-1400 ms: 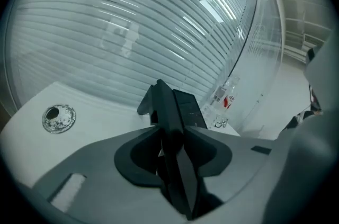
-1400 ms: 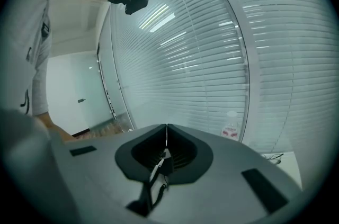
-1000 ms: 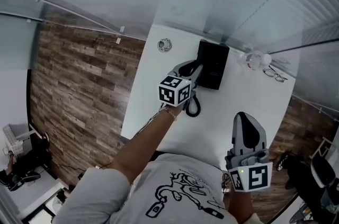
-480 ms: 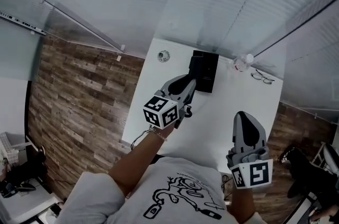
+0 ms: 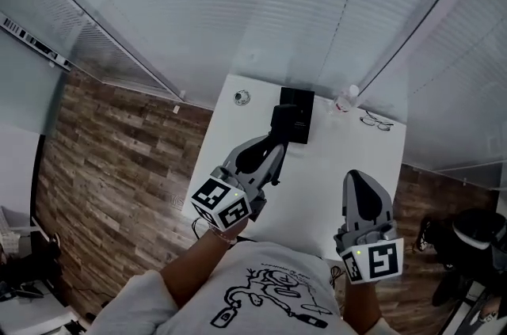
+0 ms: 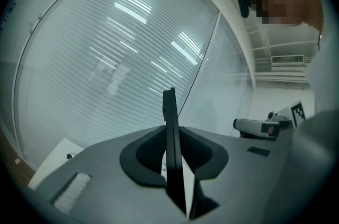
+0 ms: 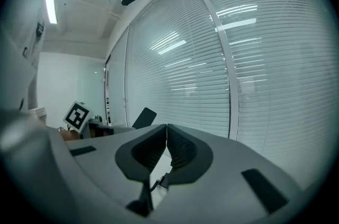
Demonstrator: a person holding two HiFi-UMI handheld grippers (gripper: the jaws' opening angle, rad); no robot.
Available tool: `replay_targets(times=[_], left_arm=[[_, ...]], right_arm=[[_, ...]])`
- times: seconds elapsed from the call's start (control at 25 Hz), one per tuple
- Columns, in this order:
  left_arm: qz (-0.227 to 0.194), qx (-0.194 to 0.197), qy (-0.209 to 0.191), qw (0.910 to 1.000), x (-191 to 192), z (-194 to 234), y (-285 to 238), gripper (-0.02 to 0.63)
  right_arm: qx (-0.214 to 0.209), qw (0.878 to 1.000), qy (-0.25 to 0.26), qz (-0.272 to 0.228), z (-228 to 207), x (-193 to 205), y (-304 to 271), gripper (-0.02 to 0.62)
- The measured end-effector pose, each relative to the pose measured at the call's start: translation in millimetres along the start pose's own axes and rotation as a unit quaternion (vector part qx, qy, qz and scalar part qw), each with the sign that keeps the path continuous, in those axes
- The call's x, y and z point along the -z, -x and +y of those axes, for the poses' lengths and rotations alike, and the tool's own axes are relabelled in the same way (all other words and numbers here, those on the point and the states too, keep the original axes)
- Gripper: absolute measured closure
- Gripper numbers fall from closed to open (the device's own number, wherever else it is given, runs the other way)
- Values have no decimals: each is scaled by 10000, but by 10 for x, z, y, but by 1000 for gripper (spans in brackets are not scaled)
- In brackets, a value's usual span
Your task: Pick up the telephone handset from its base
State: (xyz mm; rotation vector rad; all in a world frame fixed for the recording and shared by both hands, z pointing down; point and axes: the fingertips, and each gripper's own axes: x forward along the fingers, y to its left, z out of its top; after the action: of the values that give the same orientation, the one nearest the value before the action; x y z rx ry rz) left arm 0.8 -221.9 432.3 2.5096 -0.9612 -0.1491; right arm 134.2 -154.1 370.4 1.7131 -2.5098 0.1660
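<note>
My left gripper [image 5: 273, 145] is shut on the black telephone handset [image 5: 283, 122], which sticks out past the jaws, high above the table. In the left gripper view the handset [image 6: 169, 106] stands edge-on as a thin upright black slab between the pads of the left gripper [image 6: 171, 133]. The black base [image 5: 302, 100] sits on the white table [image 5: 333, 167] at its far edge, partly hidden behind the handset. My right gripper [image 5: 362, 181] hangs at the lower right, shut and empty; its jaws [image 7: 166, 130] meet at the tips.
Glasses [image 5: 375, 120] and a small clear object [image 5: 344, 99] lie at the table's far right, and a round metal piece [image 5: 242, 97] at its far left. Windows with white blinds rise behind the table. Wooden floor [image 5: 119, 167] lies to its left.
The left gripper has risen and drawn back toward me with the handset, lifting it well away from the base. The right gripper has also risen a little.
</note>
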Motion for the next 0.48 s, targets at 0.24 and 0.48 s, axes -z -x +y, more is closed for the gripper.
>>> replay_targets(times=[0.24,0.48], left_arm=[[-293,245,-218,9990,-246,-398,313,537],[-656,648,-474,9946,-435,-816,594,537]], right_arm=[[-10,9997,149,-217,120,-174,213,589],[9,9990,283,-359,250,-335,422,589]])
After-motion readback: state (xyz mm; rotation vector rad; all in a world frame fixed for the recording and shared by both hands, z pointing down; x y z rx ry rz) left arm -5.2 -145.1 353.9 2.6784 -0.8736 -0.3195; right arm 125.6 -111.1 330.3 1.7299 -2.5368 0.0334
